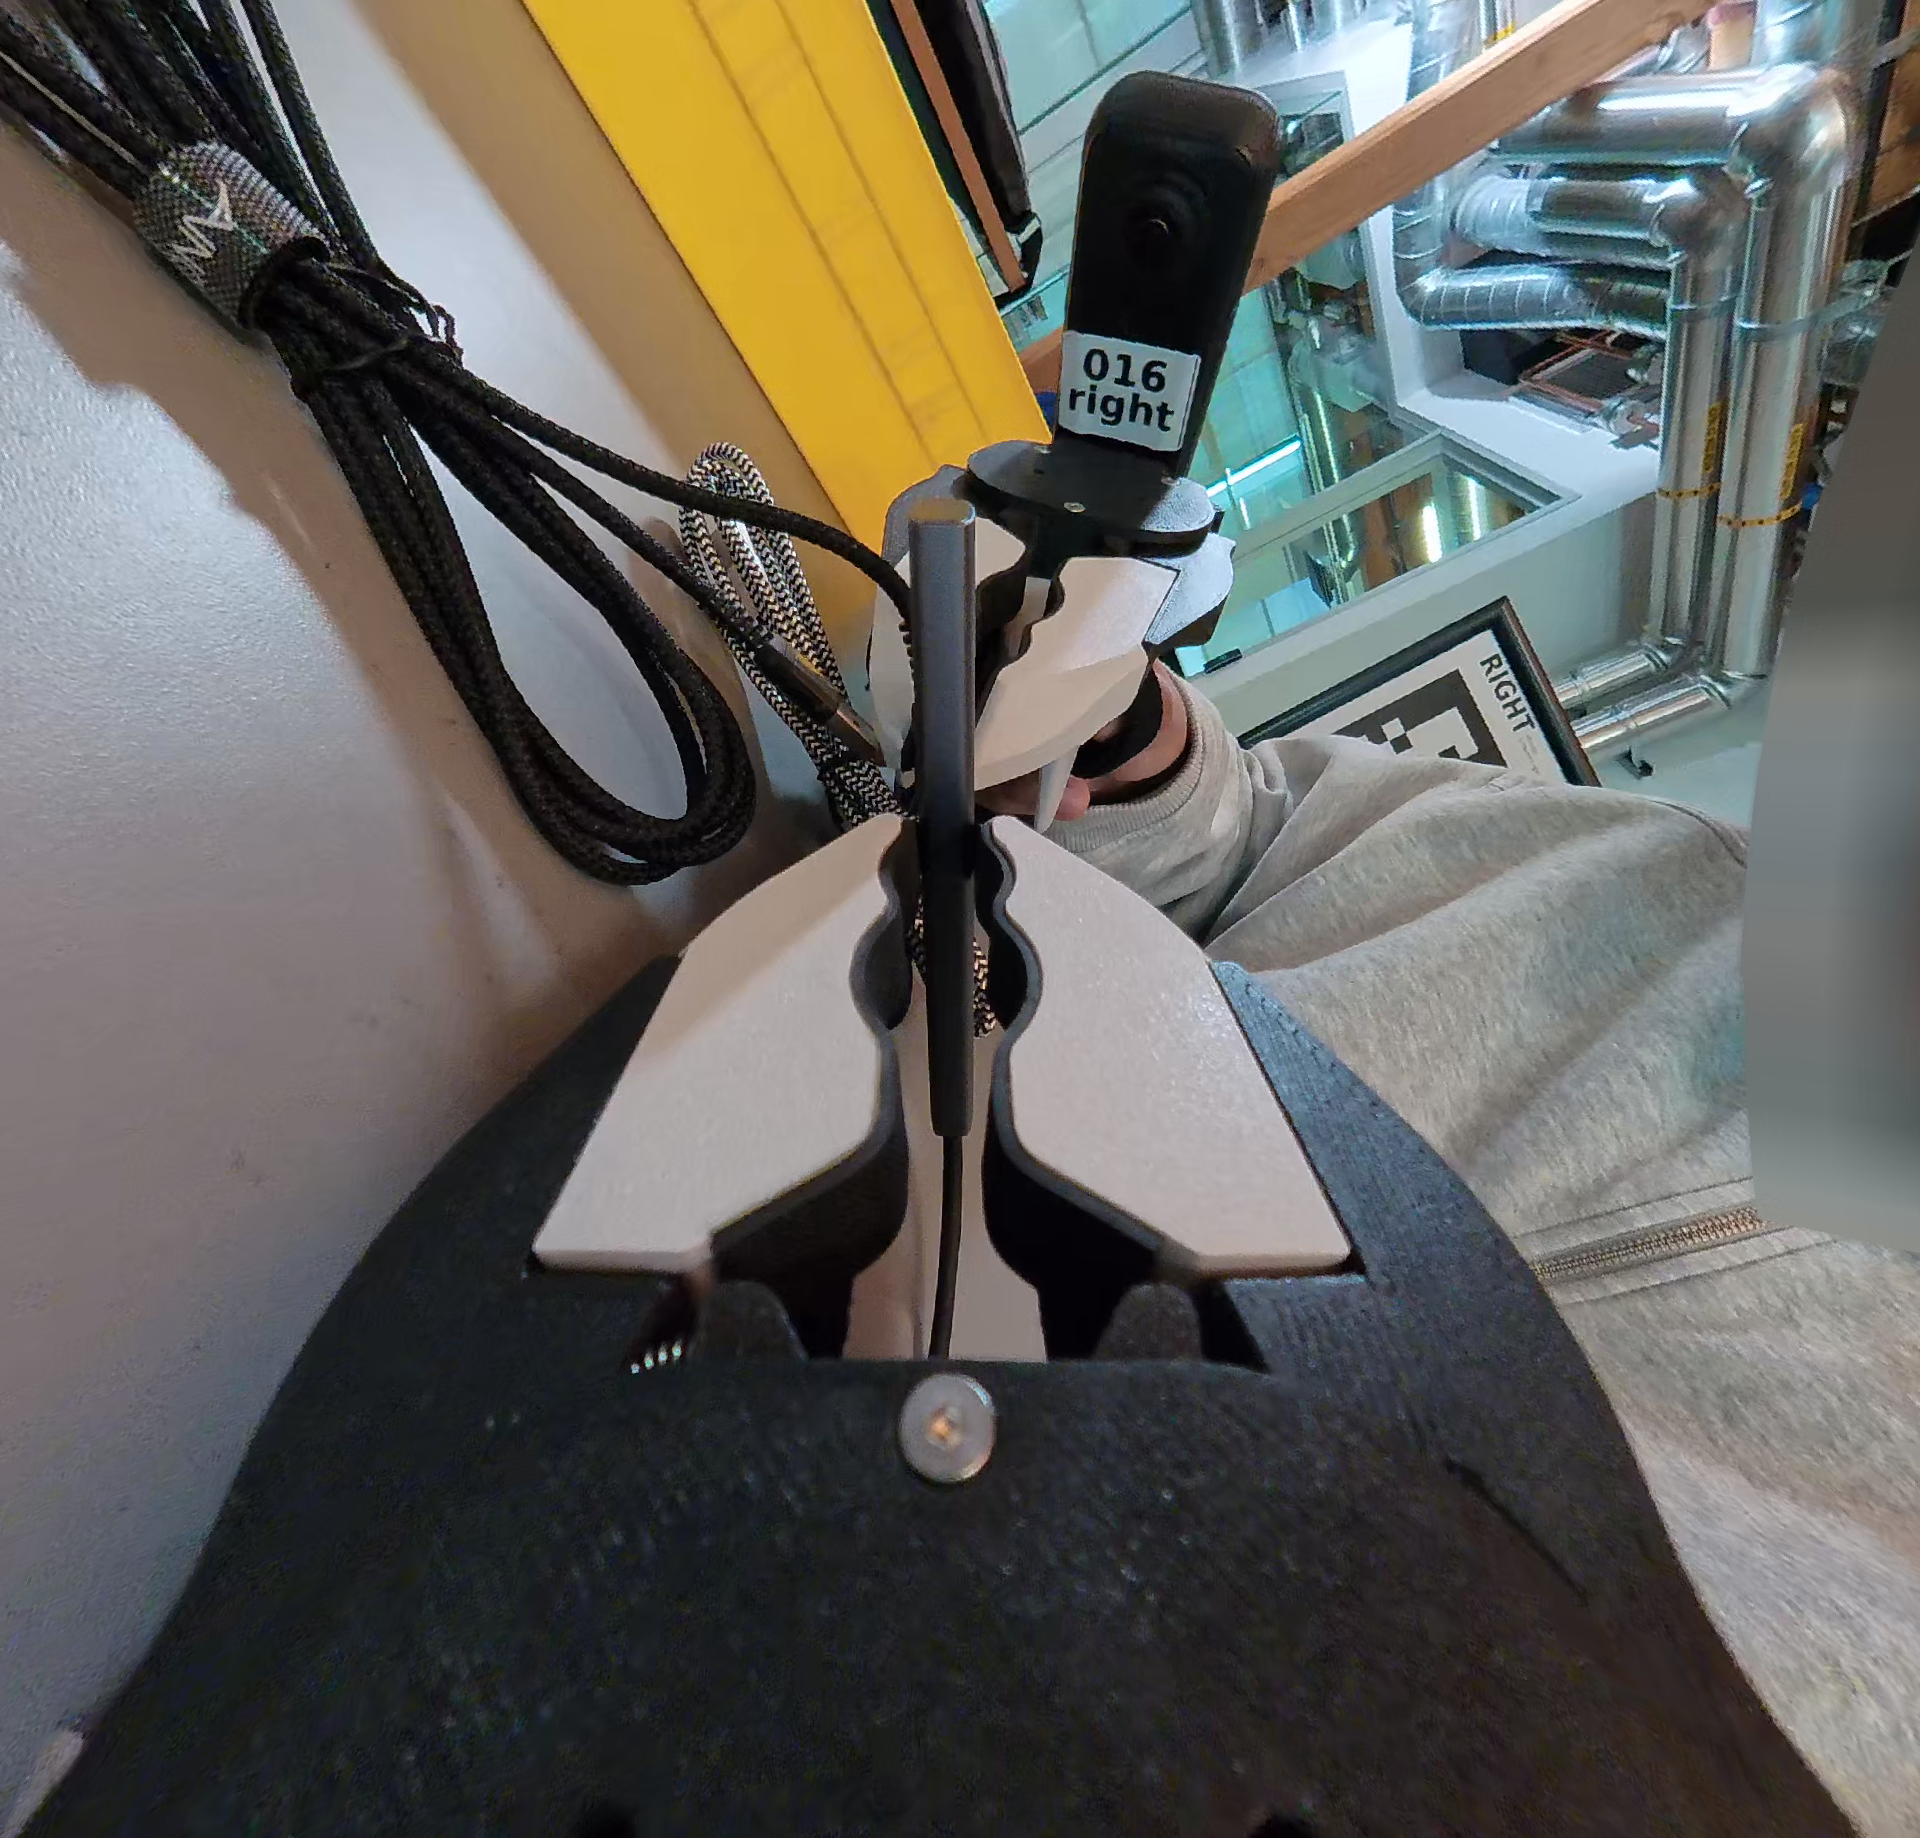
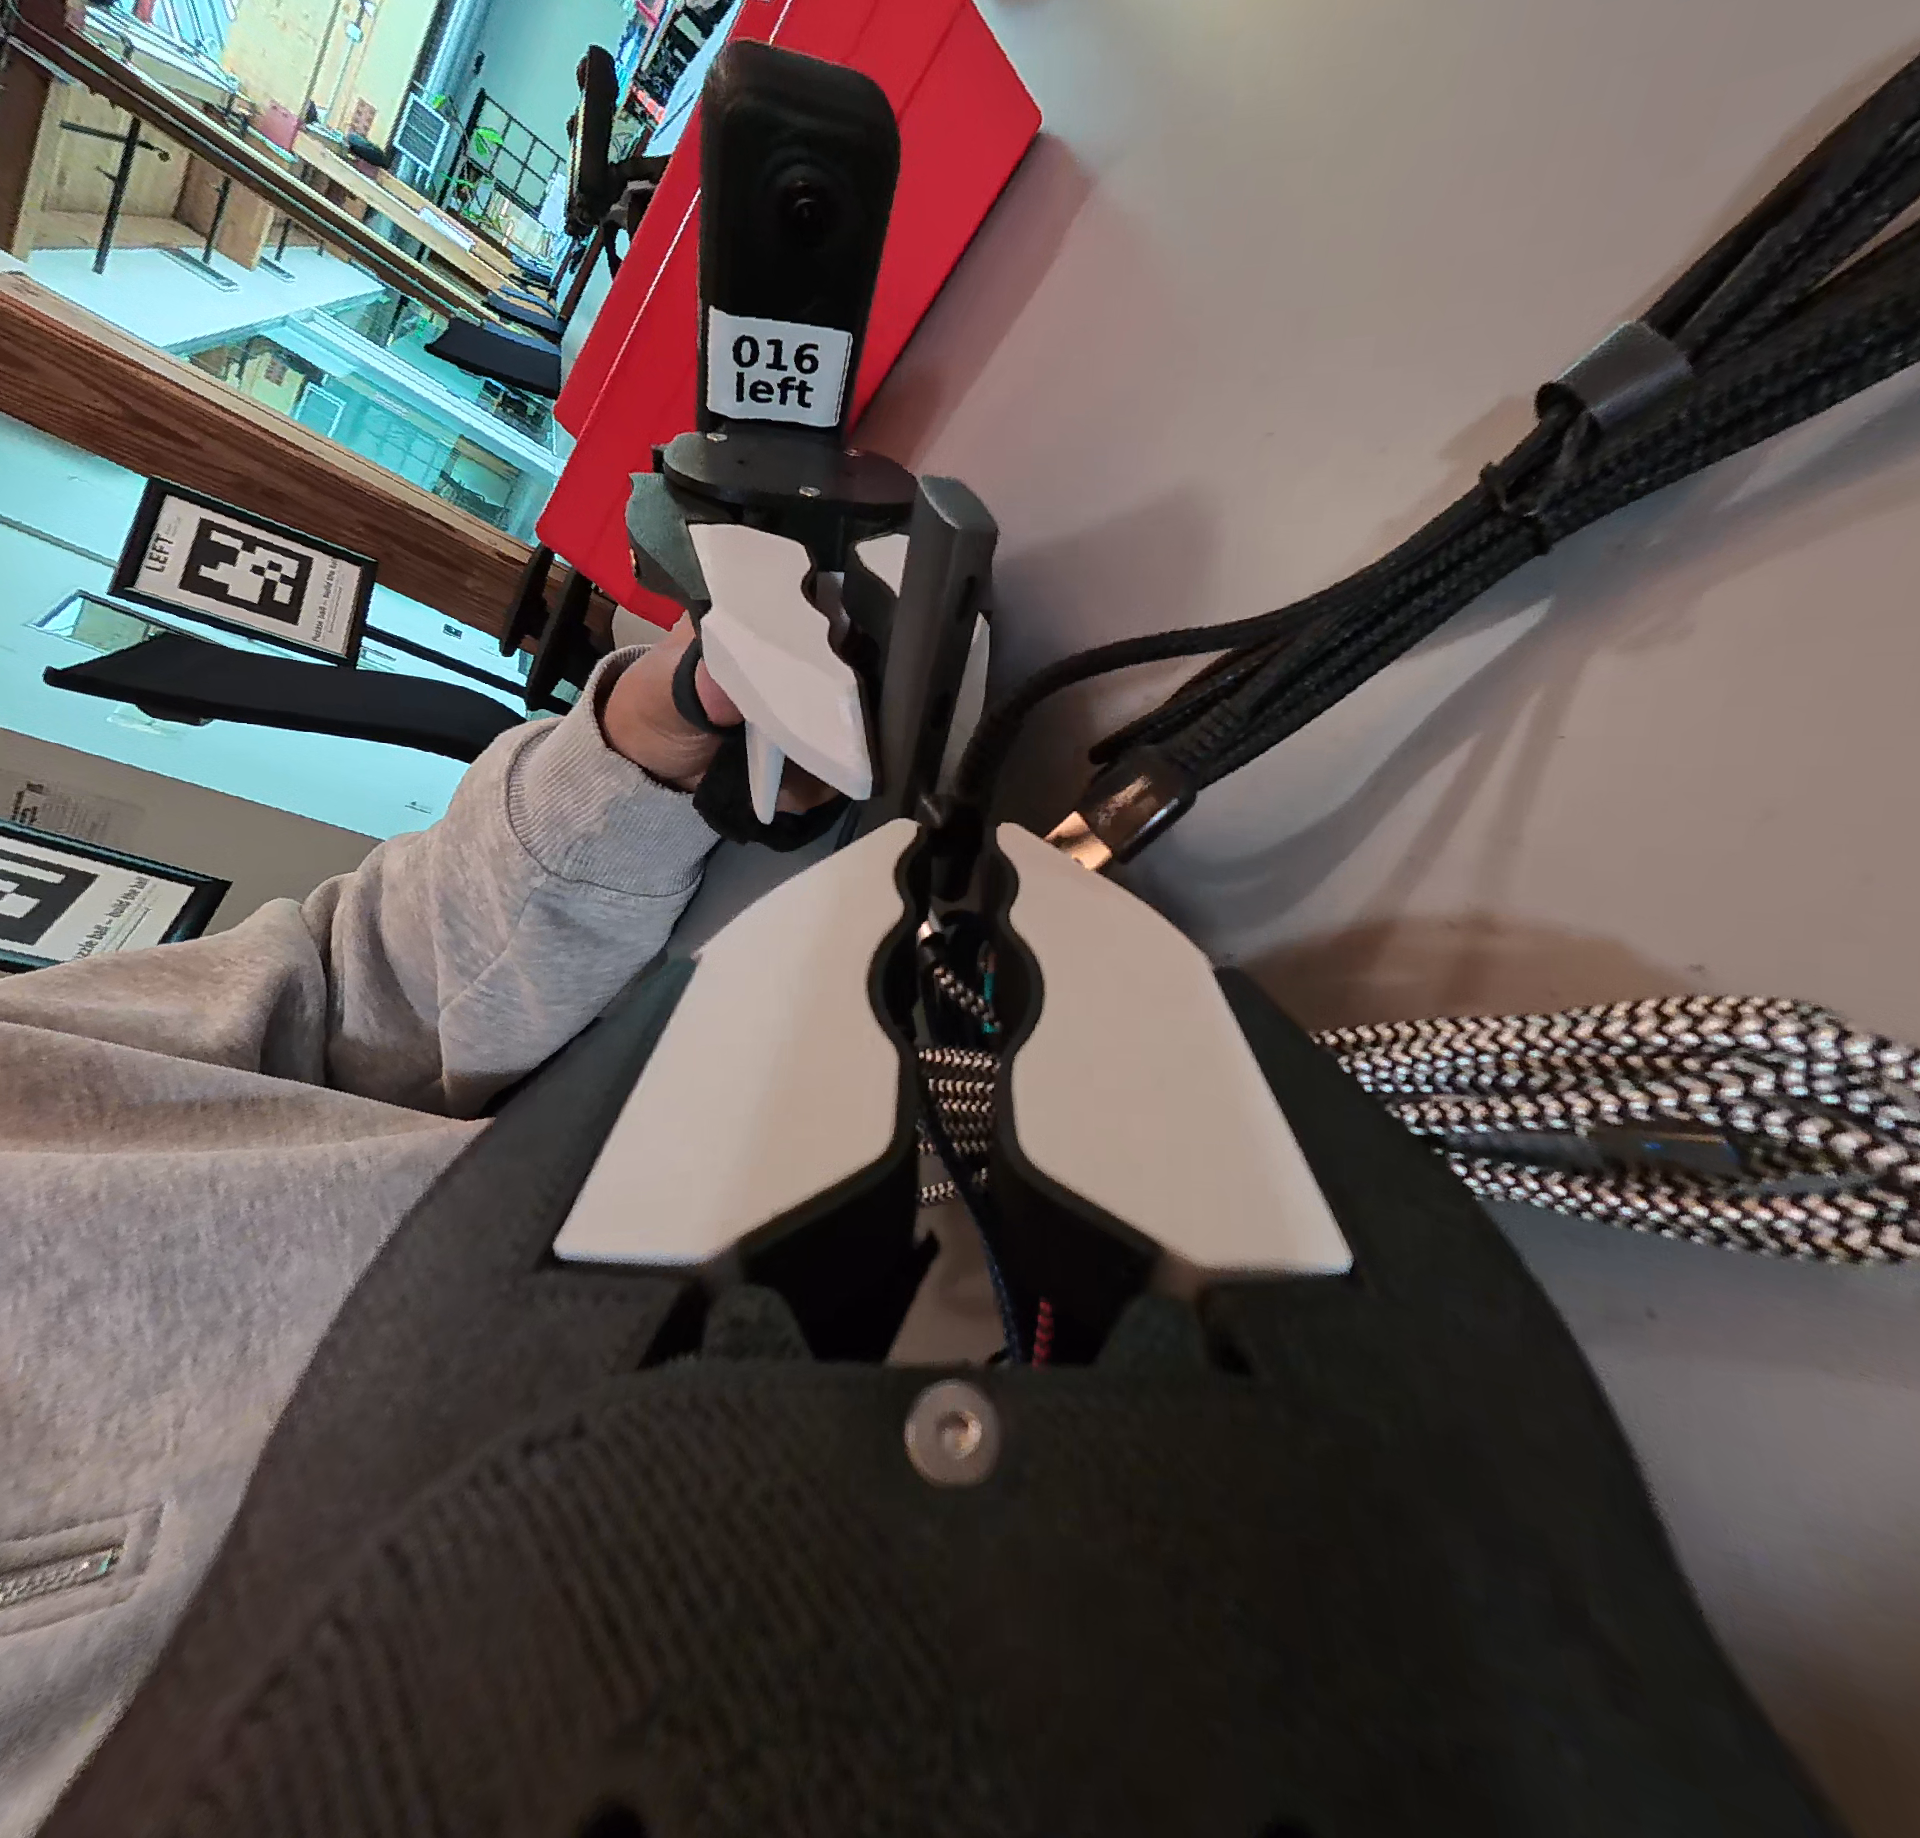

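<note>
Two claws meet over white counter (image 1: 208, 957). Left claw (image 1: 943, 843) clamps grey hub (image 1: 943, 749) edge-on; right claw (image 2: 956, 838) pinches hub's black cable (image 2: 1023, 702). Braided cables (image 2: 1610, 1102) beside.

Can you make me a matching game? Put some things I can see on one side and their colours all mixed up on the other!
Things:
1. flat panel in the left wrist view
2. flat panel in the right wrist view
3. slim bar
4. zigzag woven cable

Colours:
A. red
B. black and white
C. yellow
D. dark grey

Pairs: 1-C, 2-A, 3-D, 4-B
</note>
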A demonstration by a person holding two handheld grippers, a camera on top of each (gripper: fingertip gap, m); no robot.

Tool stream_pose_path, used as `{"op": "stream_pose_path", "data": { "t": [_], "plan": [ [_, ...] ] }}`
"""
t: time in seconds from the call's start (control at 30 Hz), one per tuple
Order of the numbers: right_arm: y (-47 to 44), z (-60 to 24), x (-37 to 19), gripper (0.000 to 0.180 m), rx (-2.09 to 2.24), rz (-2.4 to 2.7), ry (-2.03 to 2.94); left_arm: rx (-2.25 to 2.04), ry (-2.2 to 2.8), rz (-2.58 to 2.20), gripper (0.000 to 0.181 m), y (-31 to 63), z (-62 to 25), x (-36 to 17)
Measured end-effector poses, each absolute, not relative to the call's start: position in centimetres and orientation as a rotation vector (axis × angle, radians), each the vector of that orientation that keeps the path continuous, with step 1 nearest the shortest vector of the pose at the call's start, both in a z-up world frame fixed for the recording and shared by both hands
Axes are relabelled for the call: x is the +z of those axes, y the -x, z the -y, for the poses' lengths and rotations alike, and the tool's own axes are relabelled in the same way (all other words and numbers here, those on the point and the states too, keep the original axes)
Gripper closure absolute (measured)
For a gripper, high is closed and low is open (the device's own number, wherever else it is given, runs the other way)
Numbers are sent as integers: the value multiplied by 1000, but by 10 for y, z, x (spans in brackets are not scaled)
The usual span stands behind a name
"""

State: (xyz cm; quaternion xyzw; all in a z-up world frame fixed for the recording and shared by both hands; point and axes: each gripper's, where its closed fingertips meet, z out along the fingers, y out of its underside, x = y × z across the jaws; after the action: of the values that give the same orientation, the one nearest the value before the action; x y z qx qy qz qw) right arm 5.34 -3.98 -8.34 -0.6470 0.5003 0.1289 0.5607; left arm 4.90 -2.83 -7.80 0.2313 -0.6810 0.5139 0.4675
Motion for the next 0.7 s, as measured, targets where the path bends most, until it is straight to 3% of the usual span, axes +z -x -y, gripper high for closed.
{"op": "stream_pose_path", "data": {
  "t": [0.7],
  "plan": [
    [-50,37,-83,157,190,-1099,1648,1257,-572,1660,171,-49,28,-78]
  ]
}}
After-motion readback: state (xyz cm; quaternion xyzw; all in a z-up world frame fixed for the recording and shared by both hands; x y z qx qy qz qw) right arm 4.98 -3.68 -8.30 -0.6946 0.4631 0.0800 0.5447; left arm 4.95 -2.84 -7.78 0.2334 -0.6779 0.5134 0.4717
